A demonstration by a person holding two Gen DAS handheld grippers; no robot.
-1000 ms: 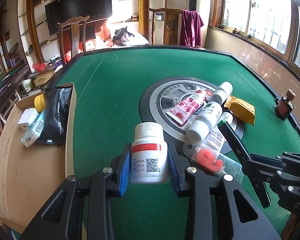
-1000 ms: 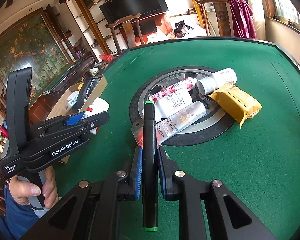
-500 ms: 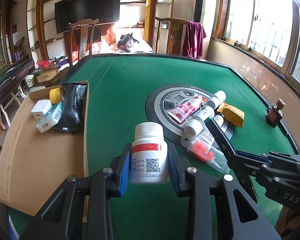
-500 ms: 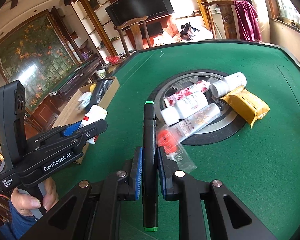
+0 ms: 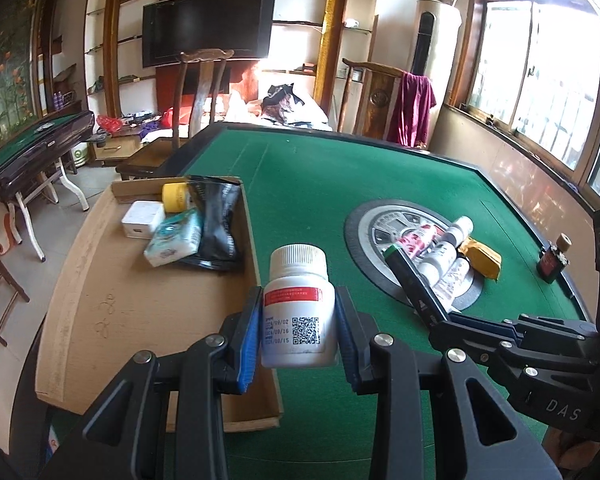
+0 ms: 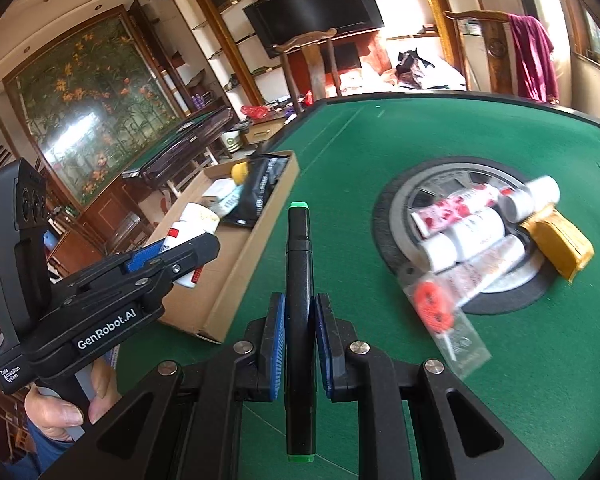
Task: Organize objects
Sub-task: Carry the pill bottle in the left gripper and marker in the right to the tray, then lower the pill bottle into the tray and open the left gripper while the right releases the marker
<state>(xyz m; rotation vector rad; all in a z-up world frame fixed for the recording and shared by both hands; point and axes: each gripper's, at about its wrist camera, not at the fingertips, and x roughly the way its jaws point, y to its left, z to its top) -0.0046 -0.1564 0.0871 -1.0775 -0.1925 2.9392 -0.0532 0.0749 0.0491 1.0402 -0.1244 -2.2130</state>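
Note:
My left gripper is shut on a white pill bottle with a red label band and a QR code, held upright above the near right wall of the cardboard box. My right gripper is shut on a black marker with green ends, held over the green felt beside the box. In the right wrist view the left gripper with its bottle hangs over the box. The marker also shows at right in the left wrist view.
The box holds a black pouch, a tissue pack, a white block and a yellow lid. Tubes and bottles, a yellow packet and a clear bag with red pieces lie around the table's round centre. A small dark bottle stands far right.
Both grippers have moved left toward the cardboard box and risen a little, each keeping its grip. The bottle now hangs at the box's edge; the pile of tubes has fallen away to the right.

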